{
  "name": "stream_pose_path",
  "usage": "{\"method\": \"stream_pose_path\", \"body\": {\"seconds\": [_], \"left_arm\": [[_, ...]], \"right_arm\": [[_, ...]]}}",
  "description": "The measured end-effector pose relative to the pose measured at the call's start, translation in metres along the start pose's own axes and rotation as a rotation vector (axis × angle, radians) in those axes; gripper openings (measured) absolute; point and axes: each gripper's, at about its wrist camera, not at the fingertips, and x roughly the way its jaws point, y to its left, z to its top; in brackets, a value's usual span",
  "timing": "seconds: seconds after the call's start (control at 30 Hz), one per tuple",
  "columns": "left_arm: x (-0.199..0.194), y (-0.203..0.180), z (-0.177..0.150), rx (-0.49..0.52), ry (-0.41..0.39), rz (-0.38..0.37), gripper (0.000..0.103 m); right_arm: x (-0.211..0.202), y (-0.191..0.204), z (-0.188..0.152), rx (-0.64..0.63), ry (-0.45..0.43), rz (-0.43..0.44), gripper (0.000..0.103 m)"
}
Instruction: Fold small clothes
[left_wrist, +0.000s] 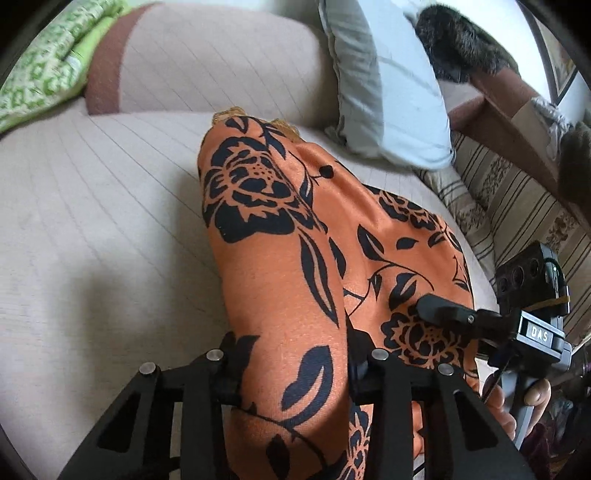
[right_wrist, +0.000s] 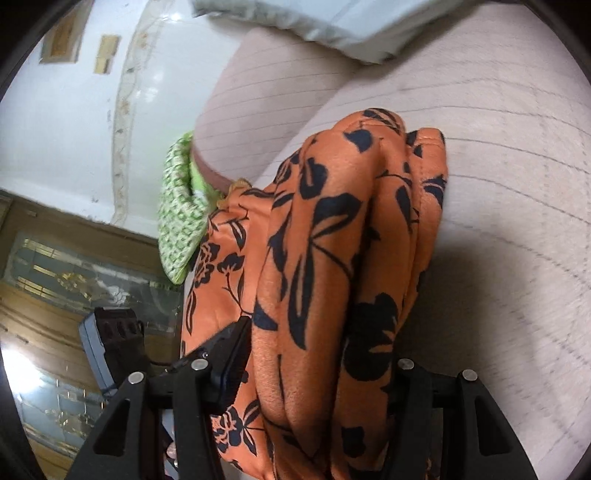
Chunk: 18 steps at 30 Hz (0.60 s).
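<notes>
An orange garment with black flower print (left_wrist: 295, 229) hangs bunched over a beige sofa seat (left_wrist: 92, 221). My left gripper (left_wrist: 291, 376) is shut on a thick fold of it; the cloth hides both fingertips. The right gripper (left_wrist: 443, 310) shows at the right of the left wrist view, clamped on the garment's other edge. In the right wrist view my right gripper (right_wrist: 295, 376) is shut on the same orange garment (right_wrist: 332, 240), which drapes forward over its fingers. The left gripper's body (right_wrist: 114, 343) shows at lower left there.
A green patterned cloth (left_wrist: 48, 66) lies at the sofa's left end and shows in the right wrist view (right_wrist: 181, 221). A pale blue-grey pillow (left_wrist: 388, 85) leans on the backrest. A striped cushion (left_wrist: 517, 206) and dark furry item (left_wrist: 465, 40) lie at right.
</notes>
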Motion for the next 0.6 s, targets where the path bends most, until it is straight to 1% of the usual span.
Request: {"method": "stream_pose_path", "body": {"seconds": [0.1,0.27,0.5,0.6], "left_arm": [[-0.022,0.009,-0.003,-0.004,-0.028,0.017,0.04],[-0.047,0.023,-0.015,0.011,-0.066,0.085,0.04],[-0.065,0.06,-0.035,-0.007,-0.052,0.156,0.04],[-0.068,0.063,-0.039,0.003,-0.054,0.178,0.04]], "right_arm": [[-0.001,0.019,-0.007,-0.018,-0.004,0.036,0.057],[0.008,0.051,-0.025,-0.044,0.003,0.092,0.057],[0.047,0.076,-0.051,-0.063,0.068,0.077,0.057],[0.061,0.086,-0.062,-0.069,0.087,0.063,0.057]]}}
